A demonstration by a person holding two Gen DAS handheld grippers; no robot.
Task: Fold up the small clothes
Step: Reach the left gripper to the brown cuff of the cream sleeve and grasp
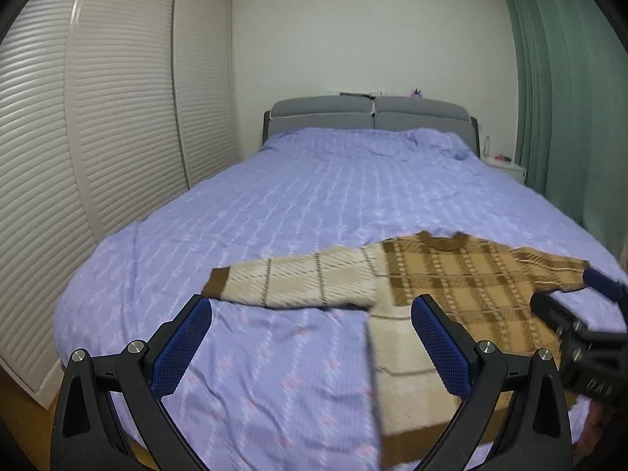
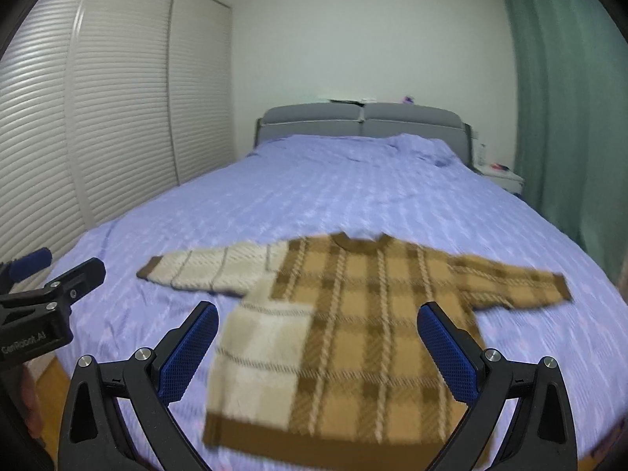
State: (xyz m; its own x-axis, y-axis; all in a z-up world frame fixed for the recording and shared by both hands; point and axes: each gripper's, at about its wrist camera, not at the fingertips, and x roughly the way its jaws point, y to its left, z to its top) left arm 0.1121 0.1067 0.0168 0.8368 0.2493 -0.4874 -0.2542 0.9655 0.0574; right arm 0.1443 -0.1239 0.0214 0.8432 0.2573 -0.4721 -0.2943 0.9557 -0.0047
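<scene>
Here, through my left wrist camera, my left gripper (image 1: 310, 337) hangs spread wide above the near edge of the bed (image 1: 314, 180), its blue pads (image 1: 182, 347) well apart and holding nothing. The small sweater (image 1: 443, 286) lies flat on the lilac bedspread, ahead and to the right of me. Its cream sleeve (image 1: 290, 282) stretches out to the left, ending in a brown cuff, and the cream panel of the body runs down towards the near edge. The brown checked part spreads to the right, with the collar at the far side. At the right edge my right gripper (image 1: 569, 306) shows from the side over the sweater's right sleeve; from here I cannot tell how far it is spread.

Through my right wrist camera, my right gripper (image 2: 318, 341) is also spread wide and empty, hovering over the sweater's (image 2: 353, 333) lower body. The picture is blurred. The cream sleeve (image 2: 208, 271) points left and the brown checked sleeve (image 2: 514, 282) points right, both lying flat. My left gripper (image 2: 51, 274) is at the left edge, beside the bed. A louvred wardrobe (image 2: 117, 98) stands on the left, a grey headboard (image 2: 361, 121) at the far end and a green curtain (image 2: 569, 98) on the right.
</scene>
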